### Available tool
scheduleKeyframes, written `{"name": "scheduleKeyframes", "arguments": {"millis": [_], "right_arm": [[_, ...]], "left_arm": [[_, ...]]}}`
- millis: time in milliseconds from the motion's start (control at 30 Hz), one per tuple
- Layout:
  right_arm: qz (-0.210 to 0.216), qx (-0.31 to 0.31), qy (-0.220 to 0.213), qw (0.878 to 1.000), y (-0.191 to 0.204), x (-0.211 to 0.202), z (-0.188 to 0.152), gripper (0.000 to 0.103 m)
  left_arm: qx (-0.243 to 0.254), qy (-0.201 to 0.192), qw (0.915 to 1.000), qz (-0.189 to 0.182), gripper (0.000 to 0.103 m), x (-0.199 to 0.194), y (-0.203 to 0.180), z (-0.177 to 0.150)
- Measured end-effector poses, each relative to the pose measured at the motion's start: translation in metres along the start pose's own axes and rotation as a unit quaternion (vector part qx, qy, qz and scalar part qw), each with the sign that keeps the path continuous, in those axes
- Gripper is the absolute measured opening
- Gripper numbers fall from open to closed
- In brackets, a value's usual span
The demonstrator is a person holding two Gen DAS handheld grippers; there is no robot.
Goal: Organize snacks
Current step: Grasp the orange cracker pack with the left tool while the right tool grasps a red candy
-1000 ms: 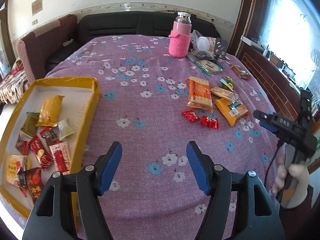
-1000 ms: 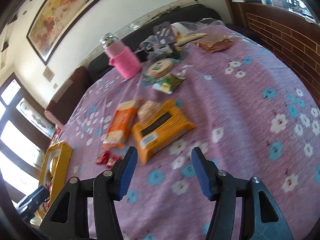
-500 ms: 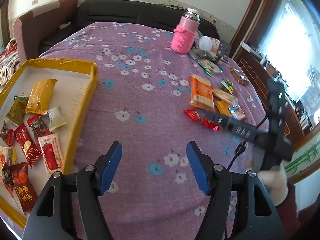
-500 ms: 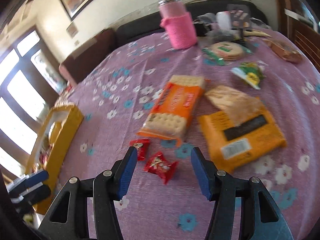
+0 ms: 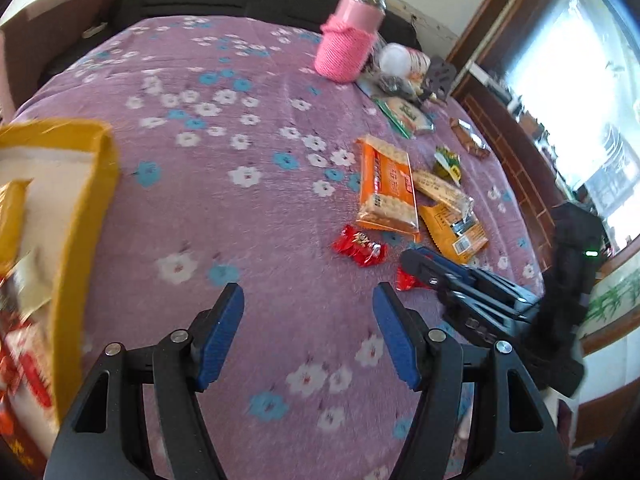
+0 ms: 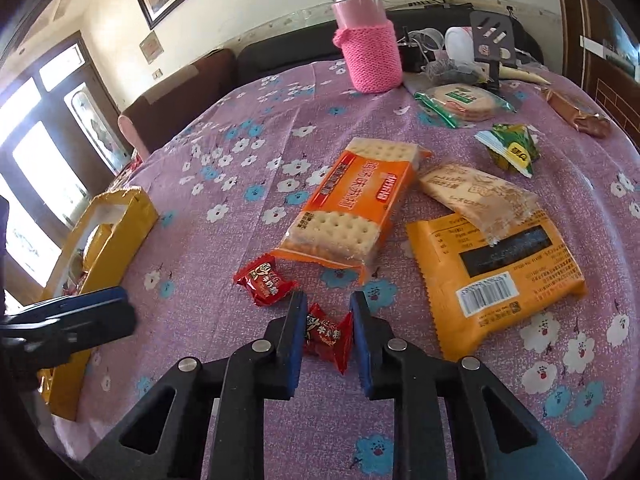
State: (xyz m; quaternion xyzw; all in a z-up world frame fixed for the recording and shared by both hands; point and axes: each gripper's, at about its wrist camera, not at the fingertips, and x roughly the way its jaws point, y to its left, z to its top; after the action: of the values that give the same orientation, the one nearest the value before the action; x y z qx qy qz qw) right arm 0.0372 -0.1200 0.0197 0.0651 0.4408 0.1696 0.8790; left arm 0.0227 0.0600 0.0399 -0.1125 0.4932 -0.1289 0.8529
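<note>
Right tool (image 6: 324,320) closed on a red candy (image 6: 326,336) lying on the counter (image 6: 224,264), near its front edge. Left tool (image 5: 308,332) wide open, holding nothing. Yellow box (image 6: 116,236) at left edge.

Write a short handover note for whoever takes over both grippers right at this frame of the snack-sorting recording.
Right gripper: jaws closed on a small red candy that lies on the purple floral cloth; not lifted.
Left gripper: open, empty, above bare cloth.
Yellow box at the left holds several packets already.
Left on the cloth: a second red candy, the orange cracker pack, the big orange packet with a beige packet lying across it, the green packet, the round cracker pack and a brown bar.
Next, probably: carry the gripped candy to the box.
</note>
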Motion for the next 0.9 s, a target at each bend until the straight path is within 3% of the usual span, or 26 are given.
{"name": "scheduleKeyframes", "arguments": {"millis": [233,367,467,633,733,767,800,900], "right_arm": [[0.028,0.080,-0.041,0.996,-0.043,-0.036,0.009,0.023],[0.030,0.118,-0.036,0.992,-0.063,-0.036,0.010,0.023],[0.033,0.129,-0.031,0.991,-0.069,-0.034,0.010,0.023],[0.033,0.122,-0.037,0.991,-0.065,-0.035,0.011,0.023],[0.036,0.121,-0.040,0.991,-0.063,-0.037,0.011,0.023],[0.038,0.121,-0.041,0.991,-0.063,-0.037,0.011,0.023],[0.038,0.120,-0.041,0.991,-0.062,-0.037,0.011,0.023],[0.039,0.119,-0.040,0.991,-0.061,-0.035,0.011,0.023]], "left_arm": [[0.053,0.008,0.9985,-0.004,0.066,0.046,-0.043,0.050],[0.078,0.015,0.9967,-0.014,0.066,0.076,-0.066,0.069],[0.098,0.016,0.9951,-0.002,0.066,0.094,-0.080,0.077],[0.132,0.020,0.9902,0.042,0.066,0.115,-0.090,0.079],[0.137,0.019,0.9894,0.044,0.066,0.118,-0.090,0.080],[0.137,0.019,0.9892,0.048,0.064,0.117,-0.089,0.079],[0.139,0.018,0.9887,0.054,0.055,0.115,-0.088,0.078],[0.149,0.012,0.9866,0.067,0.054,0.110,-0.088,0.075]]}}
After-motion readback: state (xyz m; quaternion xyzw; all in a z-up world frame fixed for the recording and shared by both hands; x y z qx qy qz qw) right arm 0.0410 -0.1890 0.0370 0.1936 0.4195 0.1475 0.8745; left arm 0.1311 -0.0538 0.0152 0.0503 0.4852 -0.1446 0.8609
